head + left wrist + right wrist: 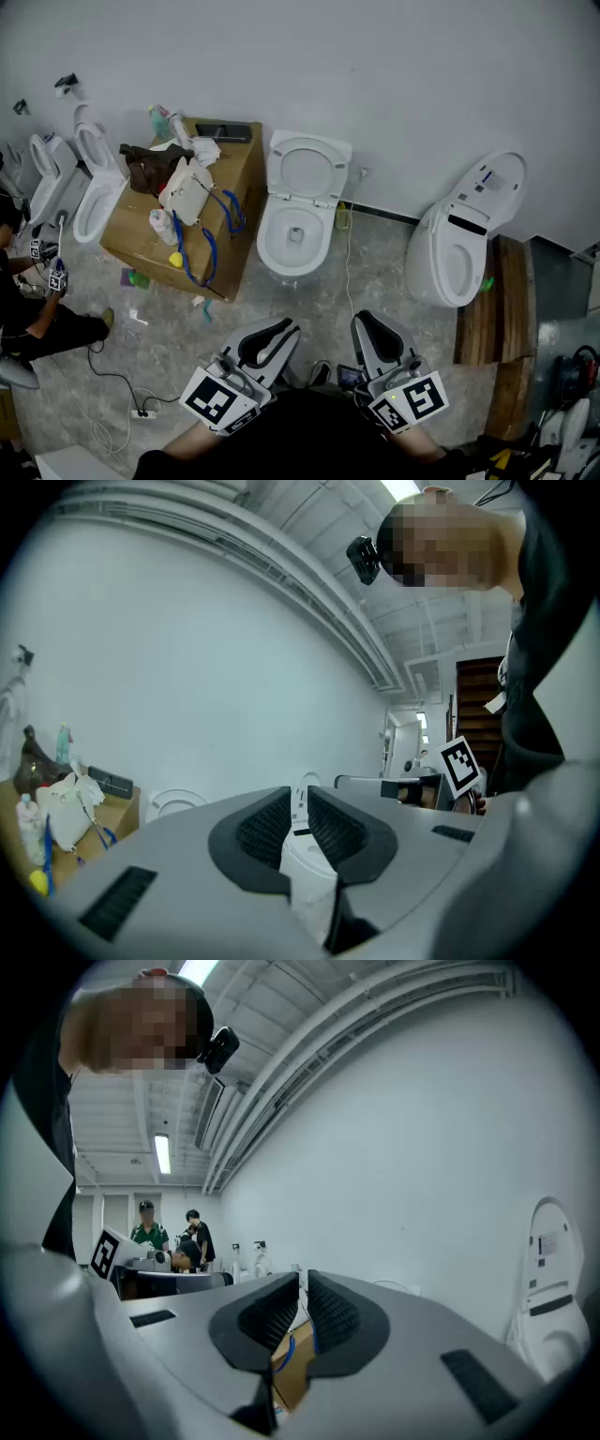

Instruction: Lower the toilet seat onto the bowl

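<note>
Head view: white oval toilet seat (pixel 307 173) standing raised against grey wall (pixel 422 75), above white ceramic bowl (pixel 293 242), well ahead of both grippers. Brown cardboard box (pixel 159 234) sitting just left of bowl. Left gripper (pixel 279 330) and right gripper (pixel 368 328) hovering side by side near person's body.

Left gripper view: fingers (pixel 267 827) lying closed together, gripping nothing; toilet seat showing beyond, at left.

Right gripper view: fingers (pixel 267 1316) lying closed together, holding nothing.
</note>
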Tool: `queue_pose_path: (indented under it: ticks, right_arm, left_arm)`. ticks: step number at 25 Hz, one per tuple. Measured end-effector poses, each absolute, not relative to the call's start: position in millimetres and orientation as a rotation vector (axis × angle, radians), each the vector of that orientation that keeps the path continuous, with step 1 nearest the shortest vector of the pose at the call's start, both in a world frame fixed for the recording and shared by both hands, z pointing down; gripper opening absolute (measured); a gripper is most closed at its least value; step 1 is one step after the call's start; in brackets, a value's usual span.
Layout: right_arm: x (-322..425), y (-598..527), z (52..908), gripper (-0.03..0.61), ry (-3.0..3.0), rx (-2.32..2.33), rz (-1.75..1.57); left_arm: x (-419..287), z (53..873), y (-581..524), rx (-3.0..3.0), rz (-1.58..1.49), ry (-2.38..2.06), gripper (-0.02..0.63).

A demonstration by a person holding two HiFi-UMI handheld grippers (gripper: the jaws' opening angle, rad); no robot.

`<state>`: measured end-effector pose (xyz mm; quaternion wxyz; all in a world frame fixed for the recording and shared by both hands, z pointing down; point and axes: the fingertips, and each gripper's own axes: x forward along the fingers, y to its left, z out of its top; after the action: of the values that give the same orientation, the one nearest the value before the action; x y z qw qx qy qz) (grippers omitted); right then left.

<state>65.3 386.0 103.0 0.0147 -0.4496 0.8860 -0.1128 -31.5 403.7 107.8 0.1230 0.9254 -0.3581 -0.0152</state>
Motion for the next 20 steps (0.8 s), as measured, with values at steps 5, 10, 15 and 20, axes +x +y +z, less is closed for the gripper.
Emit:
queue_pose_path:
  ticks: [5,10,15,20]
  right_arm:
    - [100.0,404.1,100.5,0.054,2.749,-1.372,-0.338]
    - [128.7,413.8,96.6,0.054,2.747,-1.362,-0.317]
    - [145.2,416.6,94.8,0.054,2.739,-1.317,-0.322]
    - [167.7,414.8,94.1,0.054,2.759,-1.344,-0.233]
  left_arm:
    - [4.7,98.0,419.9,2.739,-0.029,-1.067,0.064]
    - [31.7,91.6,428.0,2.75,-0.026,-1.08,0.064]
    - [47.7,91.0,430.4,2.748,-0.008,-1.115,0.064]
    - [66.5,91.6,427.7,2.742,0.006,-1.161,0.064]
